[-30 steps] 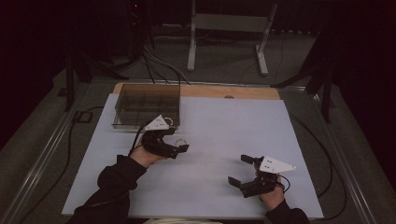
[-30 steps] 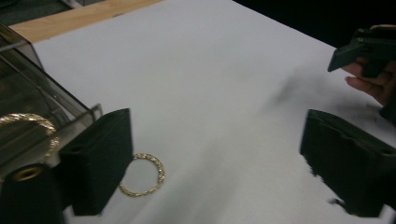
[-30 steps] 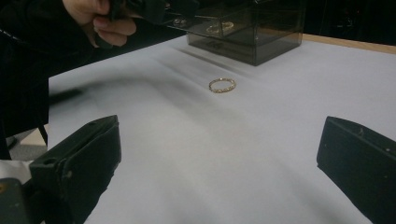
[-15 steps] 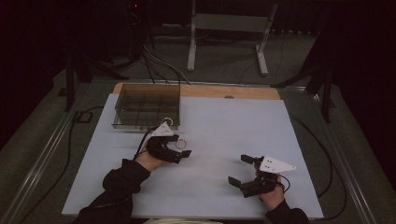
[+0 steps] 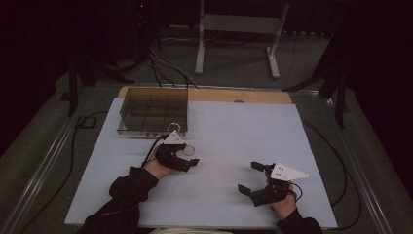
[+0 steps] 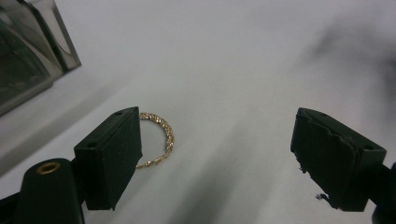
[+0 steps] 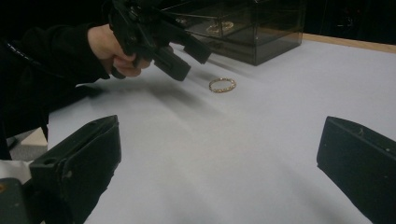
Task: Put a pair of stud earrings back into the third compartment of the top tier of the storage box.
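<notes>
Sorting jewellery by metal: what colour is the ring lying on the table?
Gold, with a twisted, rope-like pattern; the ring shows best in the left gripper view.

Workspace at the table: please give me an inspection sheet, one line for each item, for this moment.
Surface: white sheet over a wooden board, flat and bare around the work.
Job's things: gold twisted bracelet lies flat on the sheet, near the smoky clear compartment box; another gold ring-shaped piece sits inside the box.
Clutter: nothing seen.
Grippers: left gripper is open and has just been closing a little, with the bracelet beside one jaw, not gripped; right gripper is open with nothing between its jaws.
Cables: several run over the floor behind the table and along its sides.
Surroundings: dark room, grey metal stand behind the table.
</notes>
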Demonstrator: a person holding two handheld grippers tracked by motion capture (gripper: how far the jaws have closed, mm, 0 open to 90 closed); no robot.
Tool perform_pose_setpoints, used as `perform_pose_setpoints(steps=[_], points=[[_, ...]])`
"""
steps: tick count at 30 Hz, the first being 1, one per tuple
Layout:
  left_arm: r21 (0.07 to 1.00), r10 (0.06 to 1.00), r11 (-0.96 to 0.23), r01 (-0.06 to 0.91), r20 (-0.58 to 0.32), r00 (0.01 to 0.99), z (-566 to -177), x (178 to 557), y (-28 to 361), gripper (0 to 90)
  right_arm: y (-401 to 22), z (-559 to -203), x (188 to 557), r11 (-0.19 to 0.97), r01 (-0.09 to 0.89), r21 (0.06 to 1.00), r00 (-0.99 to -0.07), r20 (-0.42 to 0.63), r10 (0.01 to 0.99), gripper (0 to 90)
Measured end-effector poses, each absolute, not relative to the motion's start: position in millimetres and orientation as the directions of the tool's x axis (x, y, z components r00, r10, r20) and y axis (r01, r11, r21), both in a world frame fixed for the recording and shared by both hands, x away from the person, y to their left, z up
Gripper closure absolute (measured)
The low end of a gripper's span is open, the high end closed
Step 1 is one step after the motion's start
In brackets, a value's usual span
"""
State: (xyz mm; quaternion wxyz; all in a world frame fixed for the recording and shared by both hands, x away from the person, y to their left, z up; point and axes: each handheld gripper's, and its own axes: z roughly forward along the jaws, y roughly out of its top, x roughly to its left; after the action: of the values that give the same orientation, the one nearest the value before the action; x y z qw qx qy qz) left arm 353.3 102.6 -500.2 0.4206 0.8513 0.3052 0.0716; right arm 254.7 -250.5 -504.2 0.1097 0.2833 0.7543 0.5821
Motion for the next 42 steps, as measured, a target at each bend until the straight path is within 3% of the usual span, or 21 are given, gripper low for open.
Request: perform_pose_setpoints(steps=[22, 32, 42], points=[[0.726, 0.61, -0.509, 0.463, -0.076, 0.789, -523, 373, 90, 57.3, -251, -504, 254, 0.164, 0.3, 0.94, -0.818, 0.165, 0.552, 0.0], [0.725, 0.641, -0.494, 0.479, -0.068, 0.765, -528, 379, 88, 68.2, -251, -504, 254, 0.165, 0.299, 0.94, -0.819, 0.163, 0.55, 0.0], [0.709, 0.674, -0.507, 0.49, -0.029, 0.739, -526, 378, 85, 86.8, -251, -504, 254, 0.168, 0.299, 0.939, -0.82, 0.163, 0.549, 0.0]])
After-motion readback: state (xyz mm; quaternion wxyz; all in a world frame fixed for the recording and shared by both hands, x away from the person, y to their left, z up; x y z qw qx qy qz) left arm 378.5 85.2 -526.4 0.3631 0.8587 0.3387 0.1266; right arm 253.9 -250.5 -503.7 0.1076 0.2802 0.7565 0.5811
